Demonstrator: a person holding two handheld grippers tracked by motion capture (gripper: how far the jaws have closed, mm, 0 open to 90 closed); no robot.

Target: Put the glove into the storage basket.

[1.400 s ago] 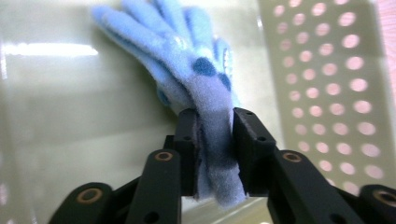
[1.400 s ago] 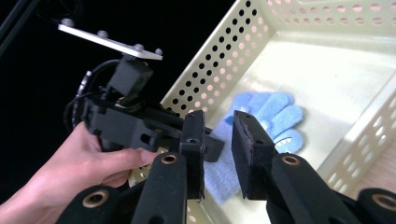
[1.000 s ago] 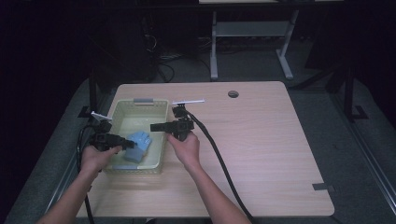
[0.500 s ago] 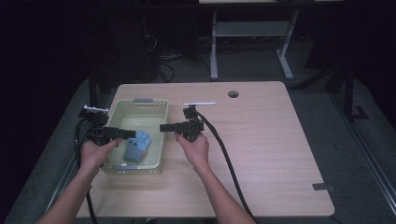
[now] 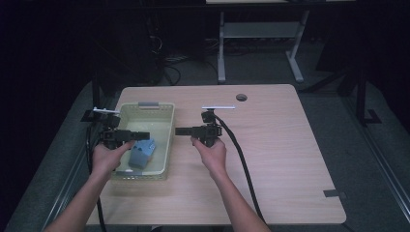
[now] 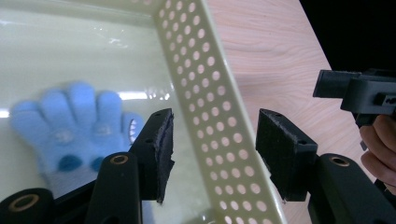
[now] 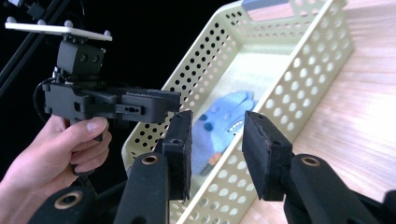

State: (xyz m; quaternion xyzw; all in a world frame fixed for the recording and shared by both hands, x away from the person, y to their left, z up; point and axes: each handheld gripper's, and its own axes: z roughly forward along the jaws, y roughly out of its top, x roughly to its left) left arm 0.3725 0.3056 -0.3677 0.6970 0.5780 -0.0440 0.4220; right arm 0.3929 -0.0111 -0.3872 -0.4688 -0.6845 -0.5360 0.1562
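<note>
A pale yellow perforated basket [image 5: 164, 145] stands on the left part of the wooden table [image 5: 280, 145]. A blue fuzzy glove [image 5: 141, 151] with darker dots lies flat on its floor. My left gripper [image 5: 144, 134] hovers over the basket's left half, pointing right, open and holding nothing. In the left gripper view the basket wall [image 6: 210, 116] runs between the open jaws, with the glove [image 6: 74, 121] to their left. My right gripper [image 5: 178, 131] is just right of the basket, pointing left at it, open and apart from it. Between its jaws [image 7: 217, 154] the glove [image 7: 224, 116] shows through the wall.
A round cable hole [image 5: 241, 97] sits near the table's far edge. The right gripper's black cable [image 5: 241, 164] trails across the table toward the near edge. A small grey tape strip [image 5: 334, 194] lies at the near right. A metal stand [image 5: 261, 34] is behind the table.
The right gripper has drawn back to the right, off the basket. The left gripper has lifted slightly away from the glove. The glove has stayed where it was.
</note>
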